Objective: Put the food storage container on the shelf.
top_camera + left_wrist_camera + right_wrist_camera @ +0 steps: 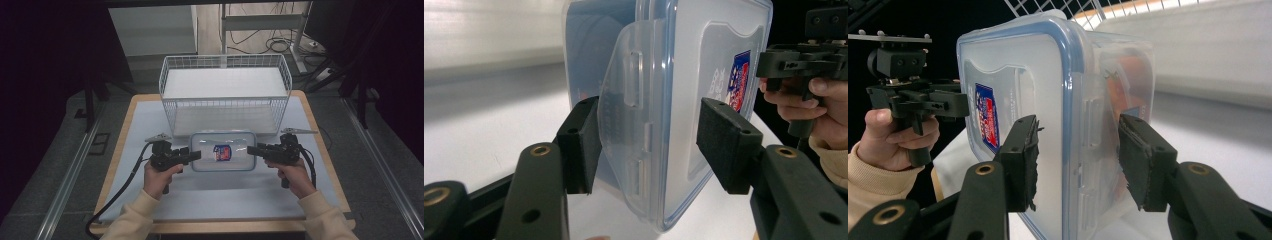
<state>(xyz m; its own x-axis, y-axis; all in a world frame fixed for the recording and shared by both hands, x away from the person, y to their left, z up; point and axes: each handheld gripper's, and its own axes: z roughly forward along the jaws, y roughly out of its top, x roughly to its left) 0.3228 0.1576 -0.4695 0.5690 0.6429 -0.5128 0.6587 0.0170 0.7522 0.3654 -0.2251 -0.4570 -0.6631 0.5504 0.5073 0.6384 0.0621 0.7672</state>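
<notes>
I've got the container [223,151] pinched at both ends, left gripper [195,155] and right gripper [251,150]; wire basket [225,92] looms just behind it, table edge [116,165] well clear.

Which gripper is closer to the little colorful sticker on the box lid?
Right, slightly. The right gripper grips the plastic box's right end, close beside the sticker. The left gripper holds the left end, a bit farther away.

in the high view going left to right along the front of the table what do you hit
left gripper → clear lidded container with its red and blue sticker → right gripper
</notes>
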